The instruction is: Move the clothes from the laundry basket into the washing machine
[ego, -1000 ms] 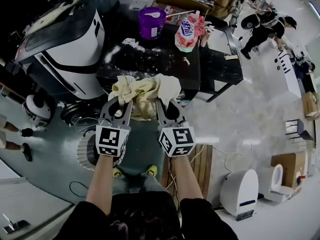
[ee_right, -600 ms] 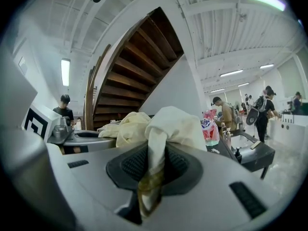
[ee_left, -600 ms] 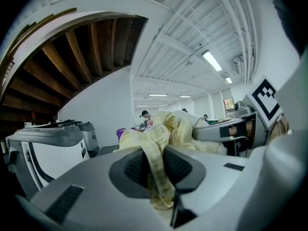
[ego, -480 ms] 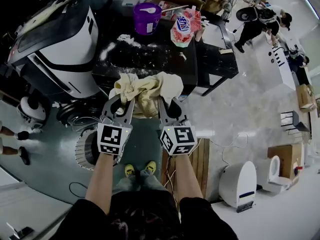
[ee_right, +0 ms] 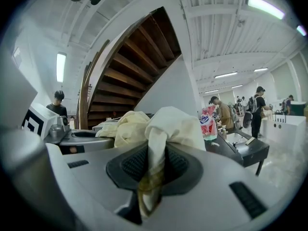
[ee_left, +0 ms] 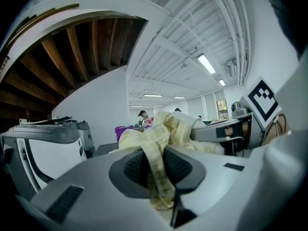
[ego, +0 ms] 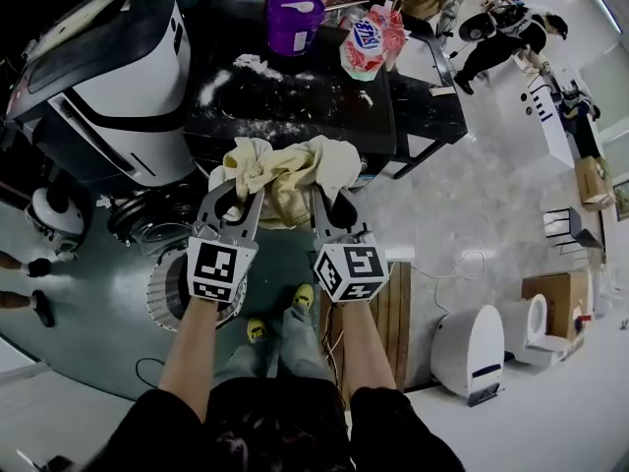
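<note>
Left tool (ego: 236,197), right tool (ego: 329,197), side by side, clamped

hand-held grippers 2: left hand-held gripper (ego: 239,197), right hand-held gripper (ego: 329,200) | pale cloth bundle (ego: 290,173) 1 | washing machine (ego: 123,77) 1 | laundry basket (ego: 160,293) 1 | purple tub (ego: 294,23) 1 | detergent bag (ego: 369,45) 1 | dark surface (ego: 295,106) 1 | yellow shoes (ego: 305,296) 2

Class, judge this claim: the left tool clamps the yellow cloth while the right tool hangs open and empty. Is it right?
No. The right tool is also shut on the yellow cloth, as the right gripper view shows; the left tool does clamp it.
</note>
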`<state>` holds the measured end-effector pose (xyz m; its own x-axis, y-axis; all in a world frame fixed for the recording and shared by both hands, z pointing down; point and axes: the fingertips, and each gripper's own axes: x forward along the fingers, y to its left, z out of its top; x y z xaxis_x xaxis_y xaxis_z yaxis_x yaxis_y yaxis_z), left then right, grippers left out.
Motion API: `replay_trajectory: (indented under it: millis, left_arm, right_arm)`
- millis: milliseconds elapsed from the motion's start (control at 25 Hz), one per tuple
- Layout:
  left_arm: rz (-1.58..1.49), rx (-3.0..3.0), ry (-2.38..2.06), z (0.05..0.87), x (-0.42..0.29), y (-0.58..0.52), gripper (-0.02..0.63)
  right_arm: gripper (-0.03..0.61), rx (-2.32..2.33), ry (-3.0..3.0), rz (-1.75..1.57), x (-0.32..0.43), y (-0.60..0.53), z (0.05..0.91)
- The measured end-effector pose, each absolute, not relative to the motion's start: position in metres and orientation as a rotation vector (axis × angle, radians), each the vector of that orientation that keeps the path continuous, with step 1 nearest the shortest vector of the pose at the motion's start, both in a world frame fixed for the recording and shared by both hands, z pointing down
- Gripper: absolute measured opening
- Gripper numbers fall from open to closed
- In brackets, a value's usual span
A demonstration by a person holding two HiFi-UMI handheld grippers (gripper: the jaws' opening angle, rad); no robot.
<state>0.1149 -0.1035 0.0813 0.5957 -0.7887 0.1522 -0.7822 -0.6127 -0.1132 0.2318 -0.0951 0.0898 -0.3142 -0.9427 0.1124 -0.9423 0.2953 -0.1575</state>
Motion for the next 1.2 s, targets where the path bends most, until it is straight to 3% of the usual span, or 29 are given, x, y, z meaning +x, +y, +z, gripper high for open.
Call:
replay_trajectory:
  millis: [480,1200]
  left_arm:
    - [-0.392,-2.782,1.372,0.163,0.138,-0.114,0.075]
    - [-0.445,-2.837,1.445,0.401,0.143,-0.156,0.075]
  right_arm:
    - [0.064,-1.816,2.544,-0.437,0.254,-0.106,0.176]
    - [0.064,-1.831,2.583,-0.580,0.260,-0.146,0.410]
